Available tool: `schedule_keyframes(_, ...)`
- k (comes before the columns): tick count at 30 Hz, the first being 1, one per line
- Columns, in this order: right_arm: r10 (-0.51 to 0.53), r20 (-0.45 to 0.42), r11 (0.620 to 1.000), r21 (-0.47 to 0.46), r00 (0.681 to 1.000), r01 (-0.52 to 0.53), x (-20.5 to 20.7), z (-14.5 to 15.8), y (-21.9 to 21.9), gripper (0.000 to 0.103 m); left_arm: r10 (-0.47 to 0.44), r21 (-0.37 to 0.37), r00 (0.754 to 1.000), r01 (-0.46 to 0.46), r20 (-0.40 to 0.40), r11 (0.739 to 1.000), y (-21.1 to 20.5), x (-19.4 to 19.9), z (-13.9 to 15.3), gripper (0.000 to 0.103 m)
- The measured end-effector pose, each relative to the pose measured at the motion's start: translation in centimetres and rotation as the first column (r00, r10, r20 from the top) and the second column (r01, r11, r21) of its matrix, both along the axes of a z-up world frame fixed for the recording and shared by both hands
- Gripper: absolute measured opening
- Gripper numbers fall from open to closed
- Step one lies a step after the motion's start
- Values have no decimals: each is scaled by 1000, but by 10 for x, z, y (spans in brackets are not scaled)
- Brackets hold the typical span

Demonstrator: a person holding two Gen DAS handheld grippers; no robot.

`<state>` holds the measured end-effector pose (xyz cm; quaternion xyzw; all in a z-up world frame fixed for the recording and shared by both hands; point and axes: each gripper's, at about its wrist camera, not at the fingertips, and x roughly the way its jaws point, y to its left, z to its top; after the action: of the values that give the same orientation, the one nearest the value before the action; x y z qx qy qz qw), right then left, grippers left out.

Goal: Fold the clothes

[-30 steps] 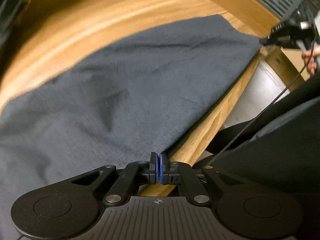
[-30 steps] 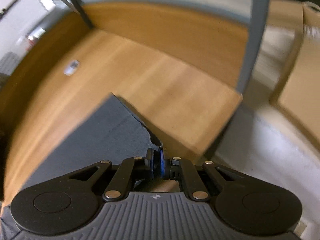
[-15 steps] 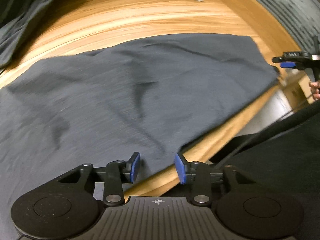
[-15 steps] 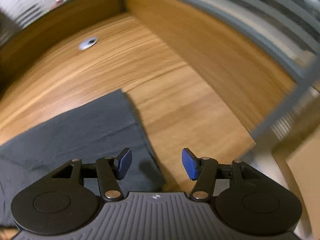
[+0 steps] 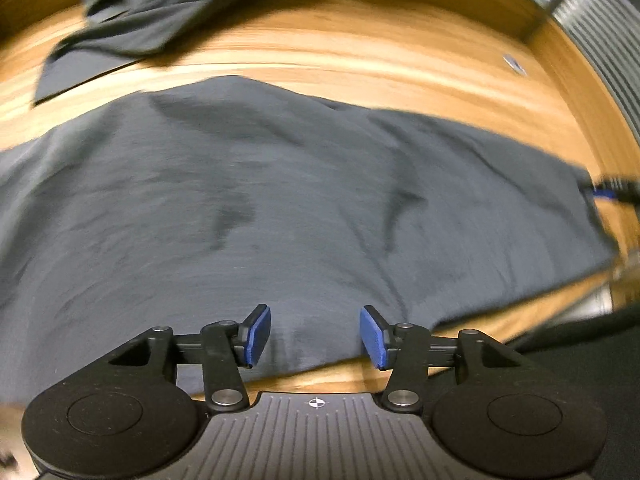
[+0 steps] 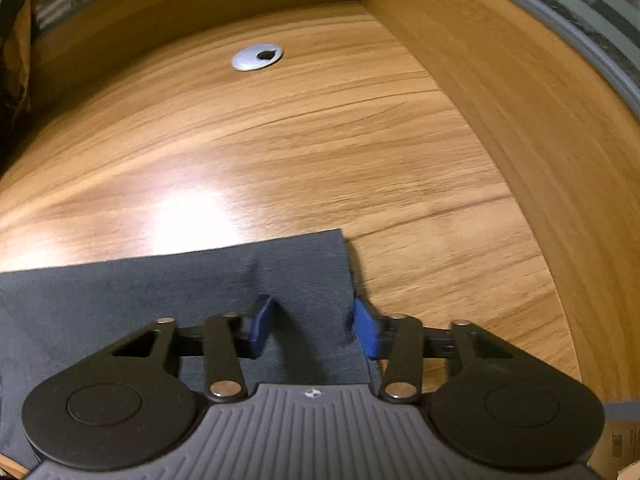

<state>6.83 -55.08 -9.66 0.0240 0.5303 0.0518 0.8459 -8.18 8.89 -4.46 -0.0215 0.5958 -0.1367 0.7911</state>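
A dark grey garment [image 5: 280,208] lies spread across the wooden table [image 5: 340,64], with soft wrinkles near its middle. My left gripper [image 5: 315,336] hangs open over the garment's near hem, its blue pads clear of the cloth. In the right wrist view the garment's far right corner [image 6: 304,276] lies flat on the table. My right gripper [image 6: 308,328] stands open over that corner, the cloth lying between and under its blue pads. The tip of my right gripper [image 5: 612,192] shows at the right edge of the left wrist view.
A second dark garment [image 5: 152,12] lies crumpled at the table's far left. A silver cable grommet [image 6: 257,57] sits in the tabletop near the back. Wooden side walls [image 6: 520,100] border the table at the back and right. The table's near edge [image 5: 500,320] runs under my left gripper.
Both grippers were shut on the garment's edge a second ago and have opened, letting it drop flat. Both views have swung to look further over the table.
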Motion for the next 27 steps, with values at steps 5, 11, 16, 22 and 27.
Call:
schedule_keyframes(5, 53, 12, 990, -130, 999, -51, -7, 3, 15, 40, 152, 5, 988, -152, 3, 988, 25, 1, 1, 54)
schedule_keyframes(11, 110, 12, 973, -208, 994, -105, -8, 13, 15, 41, 303, 46, 953, -304, 29, 952, 56, 3, -2, 58)
schedule_keyframes(16, 235, 77, 962, -164, 969, -220, -13, 47, 27, 76, 400, 35, 914, -403, 74, 915, 83, 8, 3, 61)
schedule_keyframes(22, 497, 77, 868, -38, 864, -496, -13, 59, 93, 78, 461, 28, 879, -467, 123, 884, 123, 25, 9, 61)
schedule_keyframes(27, 693, 95, 718, 1, 714, -696, -11, 65, 173, 77, 519, 32, 842, -528, 147, 849, 174, 50, 11, 61)
